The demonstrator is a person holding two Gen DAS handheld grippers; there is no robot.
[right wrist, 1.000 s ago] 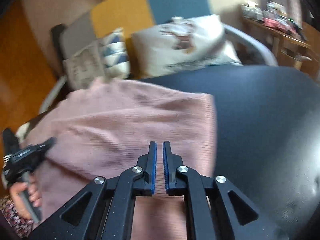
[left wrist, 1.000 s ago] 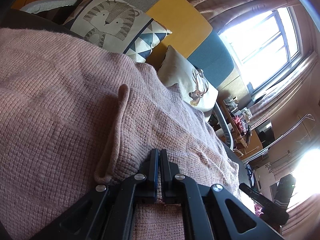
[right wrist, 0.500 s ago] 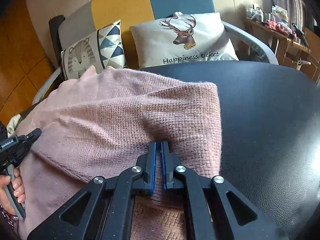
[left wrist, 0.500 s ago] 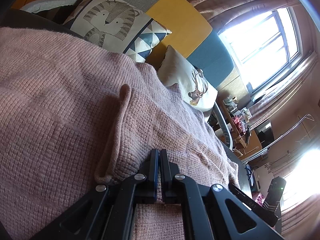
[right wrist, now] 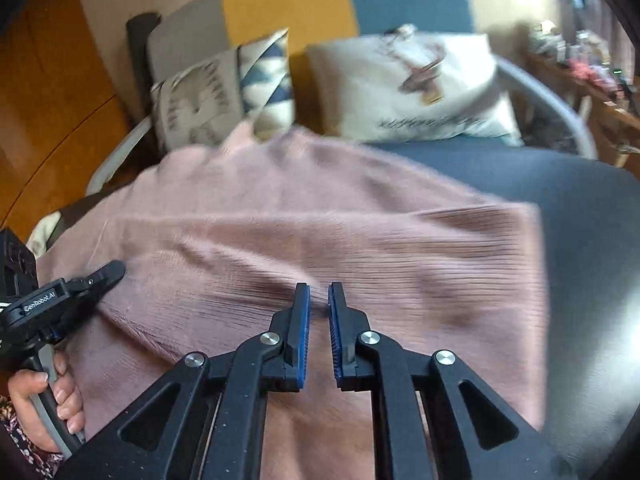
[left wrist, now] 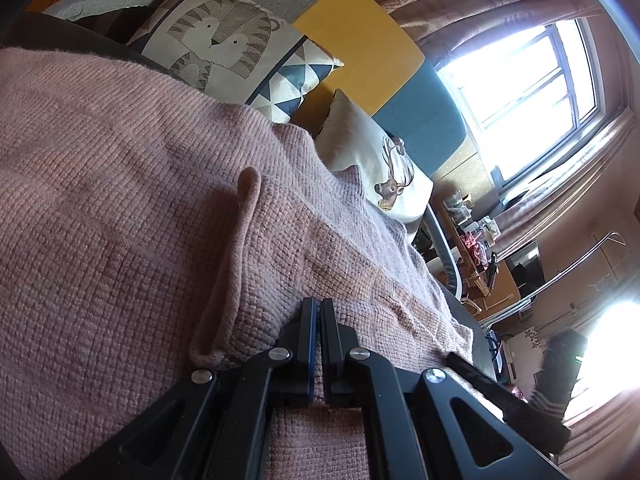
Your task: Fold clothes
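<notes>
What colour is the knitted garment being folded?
Dusty pink knitted garment, clearest in the left wrist view.

Tiger cushion (left wrist: pixel 224 46), deer cushion (right wrist: pixel 416 80) (white), window (left wrist: pixel 528 92)

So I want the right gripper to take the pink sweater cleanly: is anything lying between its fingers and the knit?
Nothing visible does. The right gripper hangs just over bare pink sweater, jaws opening with nothing between them. The left gripper is off at the far edge.

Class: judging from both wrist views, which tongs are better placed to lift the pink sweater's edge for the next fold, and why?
Left. The left tongs are already shut on the pink sweater at a folded edge. The right tongs are opening above the knit, gripping nothing.
</notes>
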